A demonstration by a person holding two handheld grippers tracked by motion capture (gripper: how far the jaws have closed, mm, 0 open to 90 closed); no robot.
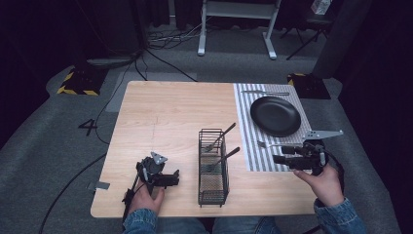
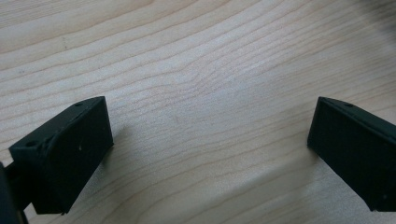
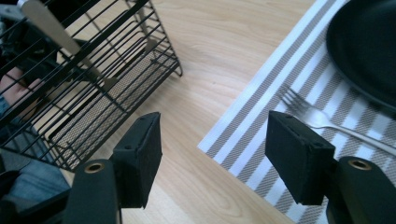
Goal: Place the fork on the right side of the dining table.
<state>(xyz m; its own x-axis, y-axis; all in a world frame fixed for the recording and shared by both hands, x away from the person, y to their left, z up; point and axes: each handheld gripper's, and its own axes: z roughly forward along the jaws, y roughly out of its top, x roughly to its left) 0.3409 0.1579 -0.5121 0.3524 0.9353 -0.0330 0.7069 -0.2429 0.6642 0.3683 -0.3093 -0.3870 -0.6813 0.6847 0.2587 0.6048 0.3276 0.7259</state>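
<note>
The black wire caddy (image 1: 213, 168) stands mid-table, two forks (image 1: 220, 138) leaning inside — a third fork (image 3: 322, 121) lies on the striped mat (image 1: 253, 141) beside the empty black plate (image 1: 275, 116). Both claws, left (image 1: 173, 179) and right (image 1: 278, 155), are released.

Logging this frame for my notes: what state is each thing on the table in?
Left gripper: open, empty.
Right gripper: open, empty.
Wire caddy: upright, two utensils leaning inside.
Black plate: empty, on striped placemat.
Fork: flat on placemat beside plate.
</note>
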